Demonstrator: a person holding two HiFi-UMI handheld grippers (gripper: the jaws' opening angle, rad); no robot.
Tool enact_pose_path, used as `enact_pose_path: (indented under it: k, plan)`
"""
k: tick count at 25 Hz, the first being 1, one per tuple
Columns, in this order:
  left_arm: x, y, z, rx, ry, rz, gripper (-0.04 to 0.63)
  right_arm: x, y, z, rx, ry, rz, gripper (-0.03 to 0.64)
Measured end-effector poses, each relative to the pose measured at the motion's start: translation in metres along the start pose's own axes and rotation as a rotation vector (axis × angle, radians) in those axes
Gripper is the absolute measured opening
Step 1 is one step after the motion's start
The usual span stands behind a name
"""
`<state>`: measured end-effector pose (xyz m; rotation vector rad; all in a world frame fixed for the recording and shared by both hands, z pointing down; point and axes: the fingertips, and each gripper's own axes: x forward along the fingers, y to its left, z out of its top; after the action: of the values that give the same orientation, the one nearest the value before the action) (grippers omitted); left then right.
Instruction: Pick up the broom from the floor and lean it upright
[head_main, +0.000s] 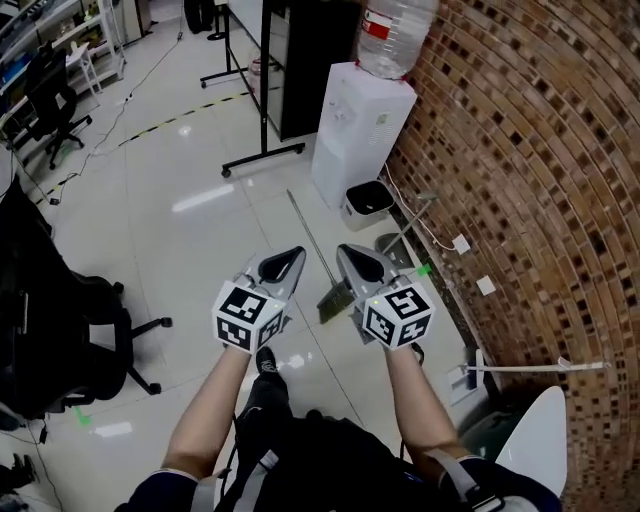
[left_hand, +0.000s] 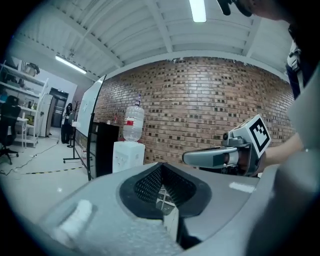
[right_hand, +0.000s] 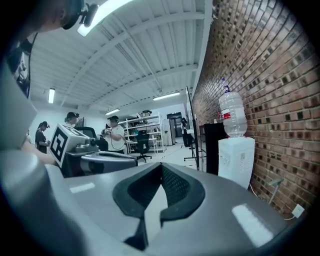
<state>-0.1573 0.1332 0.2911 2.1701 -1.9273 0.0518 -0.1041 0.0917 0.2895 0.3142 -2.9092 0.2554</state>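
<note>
Glossy tiled floor (head_main: 200, 190), rough brick wall (head_main: 530, 150), smooth white plastic water dispenser (head_main: 360, 135), matt grey plastic left claw (head_main: 292, 256) and right claw (head_main: 350, 255).

Head view steeply down; all views share water dispenser (left_hand: 128, 156)

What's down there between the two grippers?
The broom, lying on the floor below the gap between the left gripper and right gripper; the head view shows it.
</note>
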Motion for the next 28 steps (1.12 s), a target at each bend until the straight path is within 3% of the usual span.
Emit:
enact_pose_path:
  k: [7, 14, 23, 28]
  plan:
    - [0.053, 0.110, 0.015, -0.019, -0.015, -0.054, 0.002, 0.108, -0.035, 0.013, 0.000, 0.051, -0.054, 0.002]
    - [0.117, 0.186, 0.012, -0.026, 0.027, -0.065, 0.002, 0.185, -0.093, 0.013, 0.024, 0.066, -0.070, 0.002]
    - [0.243, 0.271, -0.034, -0.010, 0.104, -0.053, 0.002, 0.291, -0.208, -0.027, 0.072, 0.073, -0.044, 0.000]
    - [0.307, 0.324, -0.076, 0.010, 0.161, -0.052, 0.002, 0.355, -0.262, -0.075, 0.077, 0.129, -0.019, 0.000]
